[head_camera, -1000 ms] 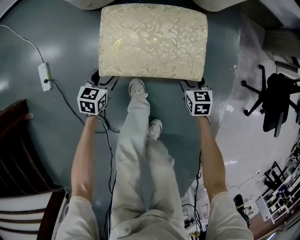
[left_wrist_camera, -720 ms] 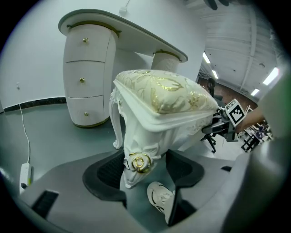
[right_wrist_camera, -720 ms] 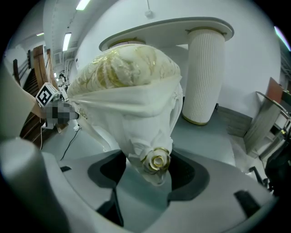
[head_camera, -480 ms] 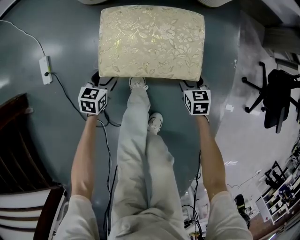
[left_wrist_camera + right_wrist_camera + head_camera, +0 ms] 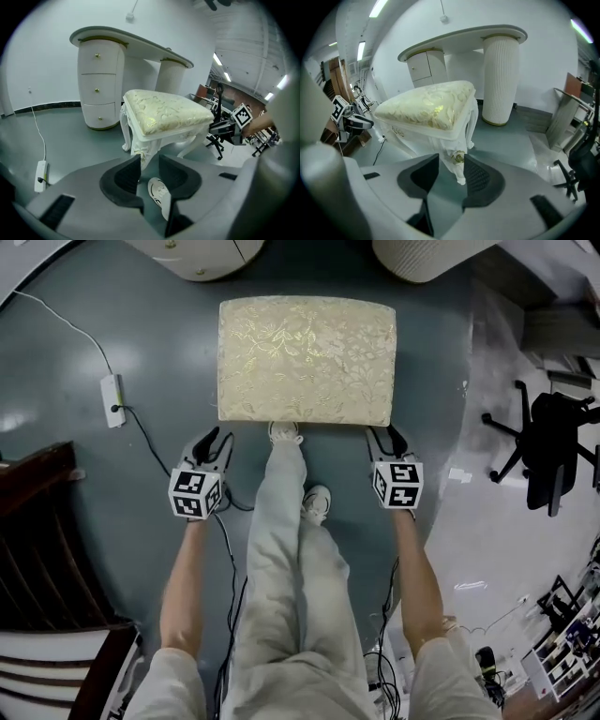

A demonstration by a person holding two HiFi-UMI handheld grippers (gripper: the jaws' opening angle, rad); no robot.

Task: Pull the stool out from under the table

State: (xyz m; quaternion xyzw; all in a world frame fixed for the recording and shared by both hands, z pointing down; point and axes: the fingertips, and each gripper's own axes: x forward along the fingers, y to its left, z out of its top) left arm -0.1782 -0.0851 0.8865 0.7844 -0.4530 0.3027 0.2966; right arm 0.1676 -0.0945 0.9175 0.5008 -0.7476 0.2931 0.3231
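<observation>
The stool (image 5: 306, 357), white carved legs under a cream floral cushion, stands on the grey floor, out in front of the white table (image 5: 197, 254). My left gripper (image 5: 214, 442) hovers just short of the stool's near left corner and my right gripper (image 5: 385, 439) just short of its near right corner. The jaws of both are closing, with nothing pressed between the pads. In the left gripper view the stool (image 5: 164, 115) stands beyond the jaws, with a shoe below them. In the right gripper view the near leg (image 5: 458, 161) shows through the gap, free of the pads.
The person's legs and shoes (image 5: 284, 432) stand between the two grippers, one toe at the stool's front edge. A power strip (image 5: 112, 399) with its cable lies on the floor at the left. An office chair (image 5: 553, 446) stands at the right and dark wooden furniture (image 5: 37, 549) at the lower left.
Both grippers have come off the stool's front corners and drawn back toward the person. Their jaws have narrowed. The stool now sits farther off, with more of the table showing.
</observation>
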